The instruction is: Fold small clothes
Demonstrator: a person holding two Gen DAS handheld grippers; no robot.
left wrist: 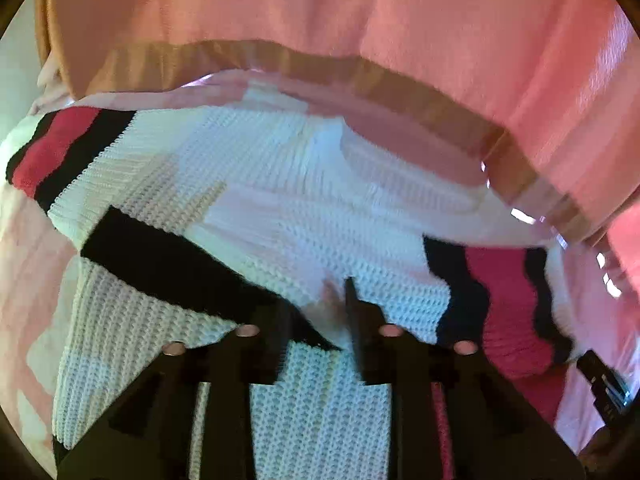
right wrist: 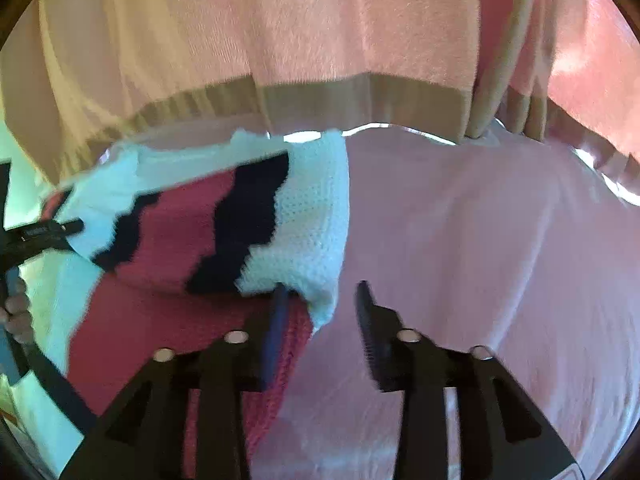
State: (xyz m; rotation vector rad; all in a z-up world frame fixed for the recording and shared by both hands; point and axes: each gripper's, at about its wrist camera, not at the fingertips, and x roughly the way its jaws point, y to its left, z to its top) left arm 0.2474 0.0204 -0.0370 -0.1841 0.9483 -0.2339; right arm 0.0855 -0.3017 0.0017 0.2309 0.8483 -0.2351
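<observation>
A white knit sweater [left wrist: 256, 184] with black and red stripes lies spread on a pink cloth surface [left wrist: 24, 240]. My left gripper [left wrist: 316, 308] hovers open just above the sweater's middle, near a black stripe [left wrist: 168, 264], with nothing between its fingers. In the right wrist view the sweater's striped sleeve end [right wrist: 224, 224] lies folded at the left. My right gripper [right wrist: 320, 308] is open at that sleeve's white edge; its left finger [right wrist: 276, 320] is against the knit and its right finger [right wrist: 368, 320] is over bare pink cloth [right wrist: 480, 240].
A person in a pink sweater with a tan hem [left wrist: 360, 20] stands close behind the surface, also in the right wrist view [right wrist: 320, 40]. The right gripper [left wrist: 604, 388] shows at the left view's right edge. The left gripper and the hand holding it [right wrist: 24, 264] show at the right view's left edge.
</observation>
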